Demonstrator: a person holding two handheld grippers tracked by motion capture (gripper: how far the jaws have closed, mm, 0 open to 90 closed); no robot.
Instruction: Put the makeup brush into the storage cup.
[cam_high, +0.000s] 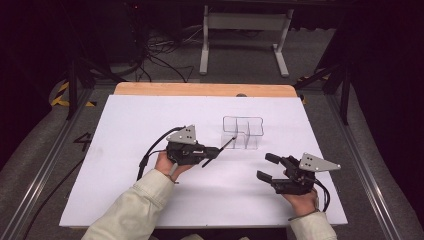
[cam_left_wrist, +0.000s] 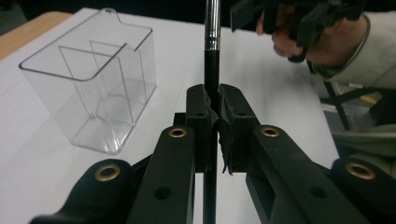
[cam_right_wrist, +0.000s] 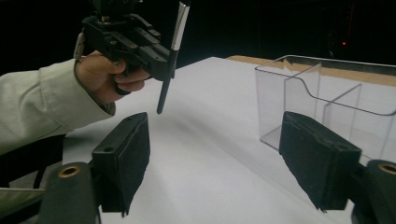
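Note:
A slim black pen with a silver section (cam_high: 226, 145) is clamped crosswise in my left gripper (cam_high: 212, 152), which is shut on its black barrel (cam_left_wrist: 211, 70). The pen's upper end points toward a clear plastic box with inner dividers (cam_high: 243, 132), standing just beyond it on the white table top. From the left gripper view the box (cam_left_wrist: 93, 79) stands to the left of the pen. My right gripper (cam_high: 270, 167) rests near the front right of the table, open, with nothing between its pads (cam_right_wrist: 126, 158). It faces the left gripper (cam_right_wrist: 154, 51), the pen (cam_right_wrist: 168, 74) and the box (cam_right_wrist: 327, 93).
A white sheet (cam_high: 150, 200) covers the table, with a wooden strip (cam_high: 200, 89) along the far edge. Behind the table stand a white metal frame (cam_high: 245, 30) and loose cables (cam_high: 155, 55) on the floor. Black cables trail from both grippers.

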